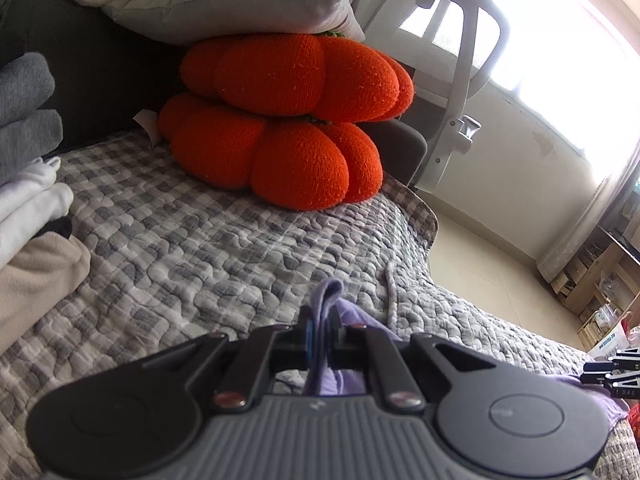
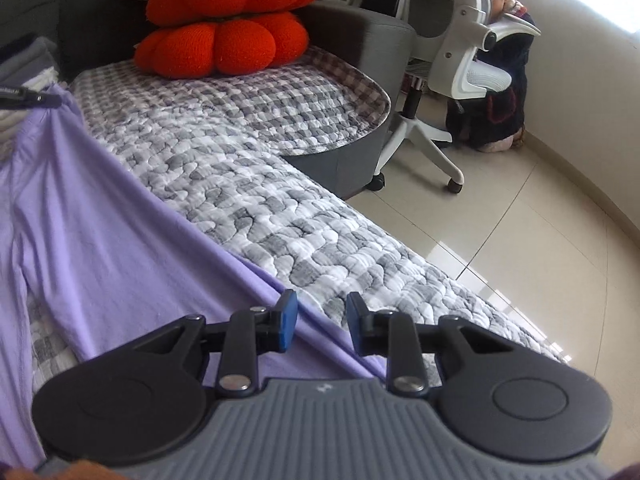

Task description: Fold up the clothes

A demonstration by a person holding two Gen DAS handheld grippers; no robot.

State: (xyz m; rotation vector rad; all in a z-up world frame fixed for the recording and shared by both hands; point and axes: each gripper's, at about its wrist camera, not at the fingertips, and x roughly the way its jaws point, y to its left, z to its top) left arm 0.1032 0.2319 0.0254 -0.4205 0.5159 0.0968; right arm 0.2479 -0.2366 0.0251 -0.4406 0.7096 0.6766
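left gripper point(image 1: 322, 330): clamped on lilac garment point(image 2: 100, 240) edge | right gripper point(image 2: 322, 322): jaws apart over its hem, seemingly not gripping | checked quilt point(image 2: 248, 168) beneath

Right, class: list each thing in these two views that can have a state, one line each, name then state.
Left hand-held gripper: shut on the purple garment.
Right hand-held gripper: open, straddling the garment's edge, pads not pressing.
Purple garment: spread on the quilt, not yet folded.
Orange cushions: stacked, grey pillow on top.
Folded clothes: piled on the quilt.
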